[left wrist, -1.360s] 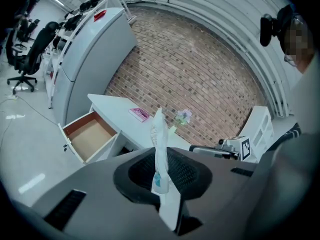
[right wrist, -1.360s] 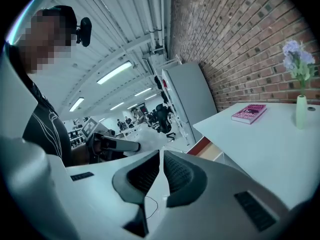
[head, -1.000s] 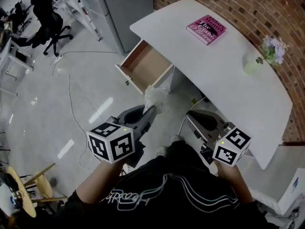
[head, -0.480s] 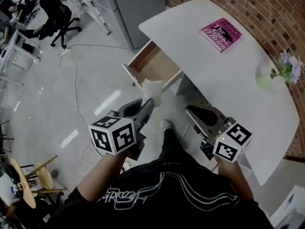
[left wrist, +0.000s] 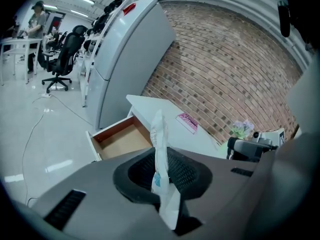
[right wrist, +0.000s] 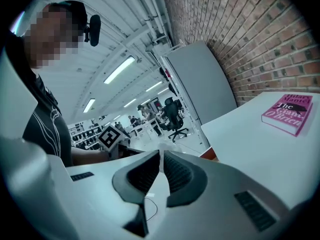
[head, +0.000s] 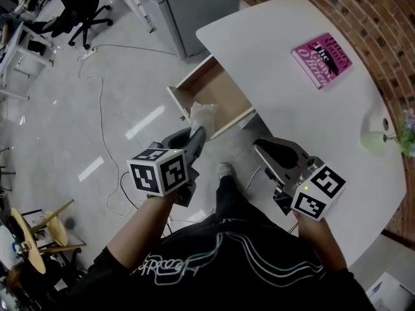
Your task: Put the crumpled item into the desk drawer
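Closer than a second ago, the crumpled item (head: 202,114) has travelled from short of the drawer (head: 217,91) to just over its front edge. It is a thin white wad (plastic or paper, I cannot tell which). It stands upright, pinched at its lower end between the fingers of the left gripper (head: 196,133), which are nearly closed on it. In the left gripper view the wad rises in front of the drawer's bare wooden bottom. The right gripper (head: 262,149) hangs off the drawer's right front corner, nearer the person, its fingers shut together with nothing between them. Beyond the drawer, a pink book (head: 322,59) lies on the tabletop (head: 292,109).

The step in hand looks like the carry-in. To do it well, I would push the wad further past the drawer's front panel. I would then lower it between the walls before letting go, since so light a thing could cling to a finger or drift back out over the front edge.
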### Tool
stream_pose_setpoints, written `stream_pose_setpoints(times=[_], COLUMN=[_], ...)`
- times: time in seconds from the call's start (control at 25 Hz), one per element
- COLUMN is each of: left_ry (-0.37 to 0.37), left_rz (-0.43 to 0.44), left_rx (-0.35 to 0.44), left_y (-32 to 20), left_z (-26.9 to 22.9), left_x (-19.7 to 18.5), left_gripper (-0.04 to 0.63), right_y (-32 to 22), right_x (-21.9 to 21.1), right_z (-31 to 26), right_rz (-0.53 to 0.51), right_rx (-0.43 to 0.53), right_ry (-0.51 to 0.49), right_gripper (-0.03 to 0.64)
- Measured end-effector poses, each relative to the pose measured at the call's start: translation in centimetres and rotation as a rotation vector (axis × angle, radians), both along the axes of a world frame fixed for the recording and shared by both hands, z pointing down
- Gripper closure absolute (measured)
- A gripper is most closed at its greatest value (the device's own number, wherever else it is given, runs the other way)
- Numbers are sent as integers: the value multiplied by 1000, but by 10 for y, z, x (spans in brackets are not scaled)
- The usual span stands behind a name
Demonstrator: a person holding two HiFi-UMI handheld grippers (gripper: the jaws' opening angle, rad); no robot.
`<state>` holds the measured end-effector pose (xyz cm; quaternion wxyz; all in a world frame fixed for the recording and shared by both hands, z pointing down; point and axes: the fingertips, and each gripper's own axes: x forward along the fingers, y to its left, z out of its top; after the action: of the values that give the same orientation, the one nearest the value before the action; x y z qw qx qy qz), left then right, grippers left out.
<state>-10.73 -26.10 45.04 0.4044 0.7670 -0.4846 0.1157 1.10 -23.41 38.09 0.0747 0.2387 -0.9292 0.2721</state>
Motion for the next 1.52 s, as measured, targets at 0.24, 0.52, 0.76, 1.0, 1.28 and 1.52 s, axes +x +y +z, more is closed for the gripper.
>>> stream_pose_setpoints(times=[0.24,0.52,0.76,1.0,1.28,1.52], left_ry=[-24,-28,-50,-58,-21,23], left_rz=[-42,-117,-154,-187,-210,-227], left_rx=[-59,-160,-265,-359,-376,-417], left_y=[-53,-103,-131,-141,-161,-170], left_z=[50,120,185,241,287,314], left_x=[-14,-31,-30,-26,-20,-8], left_gripper=[531,531,531,531,531,531], right_y=[-46,-84,-110,-122,-130,-131], right_x=[-18,-35,-33,-31,-31,-29], right_z=[20,42,57,68,83,90], right_rz=[-48,-86,-86,-87,-86,-107], right_rx=[-40,-58,-93,-110,-150,-136], right_ry=[12,29,21,23,2,22], right_gripper=[561,561,561,561,561,561])
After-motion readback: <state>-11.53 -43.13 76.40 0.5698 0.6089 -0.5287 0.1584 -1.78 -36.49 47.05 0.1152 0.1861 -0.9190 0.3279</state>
